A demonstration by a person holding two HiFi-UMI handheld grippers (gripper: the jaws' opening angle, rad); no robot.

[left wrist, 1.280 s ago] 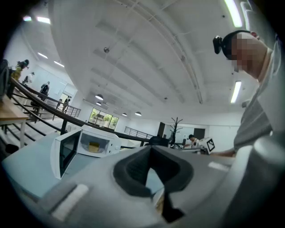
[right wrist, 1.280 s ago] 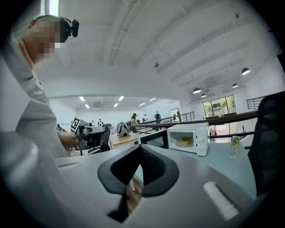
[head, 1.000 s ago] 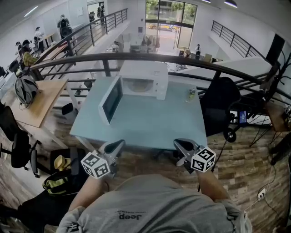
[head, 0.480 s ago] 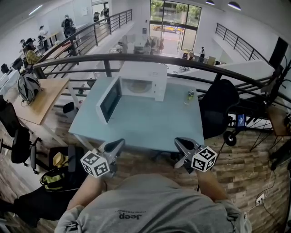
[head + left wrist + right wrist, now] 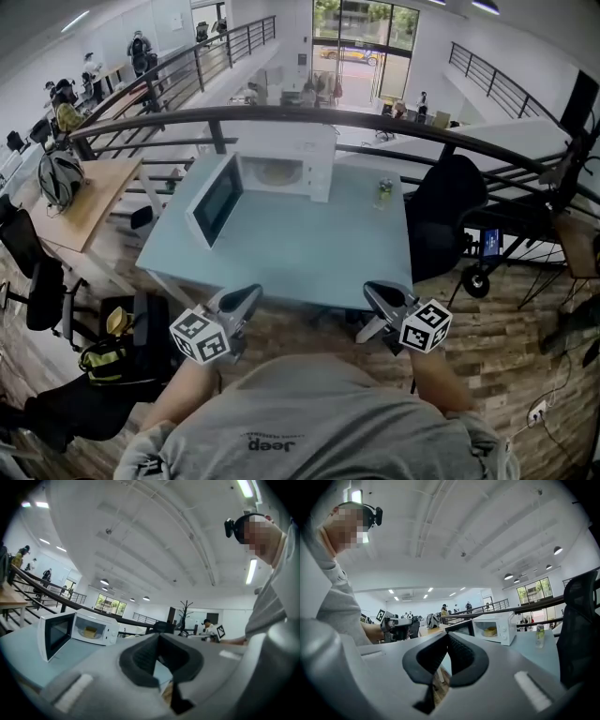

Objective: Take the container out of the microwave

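A white microwave [image 5: 286,159] stands at the far side of a light-blue table [image 5: 309,248], its door [image 5: 214,199] swung open to the left. Inside sits a yellowish container [image 5: 275,172], which also shows in the left gripper view [image 5: 90,632] and the right gripper view [image 5: 490,631]. My left gripper [image 5: 249,295] and right gripper [image 5: 372,291] are held level just short of the table's near edge, far from the microwave. Both are shut with nothing between the pads [image 5: 140,656] [image 5: 461,656].
A small bottle [image 5: 382,192] stands on the table right of the microwave. A black office chair [image 5: 450,202] is at the table's right side, and a dark railing [image 5: 281,117] runs behind. Bags [image 5: 103,361] and chairs lie on the floor at left.
The table and microwave have drawn a little nearer and shifted left in the head view. Both grippers went forward together and stayed shut.
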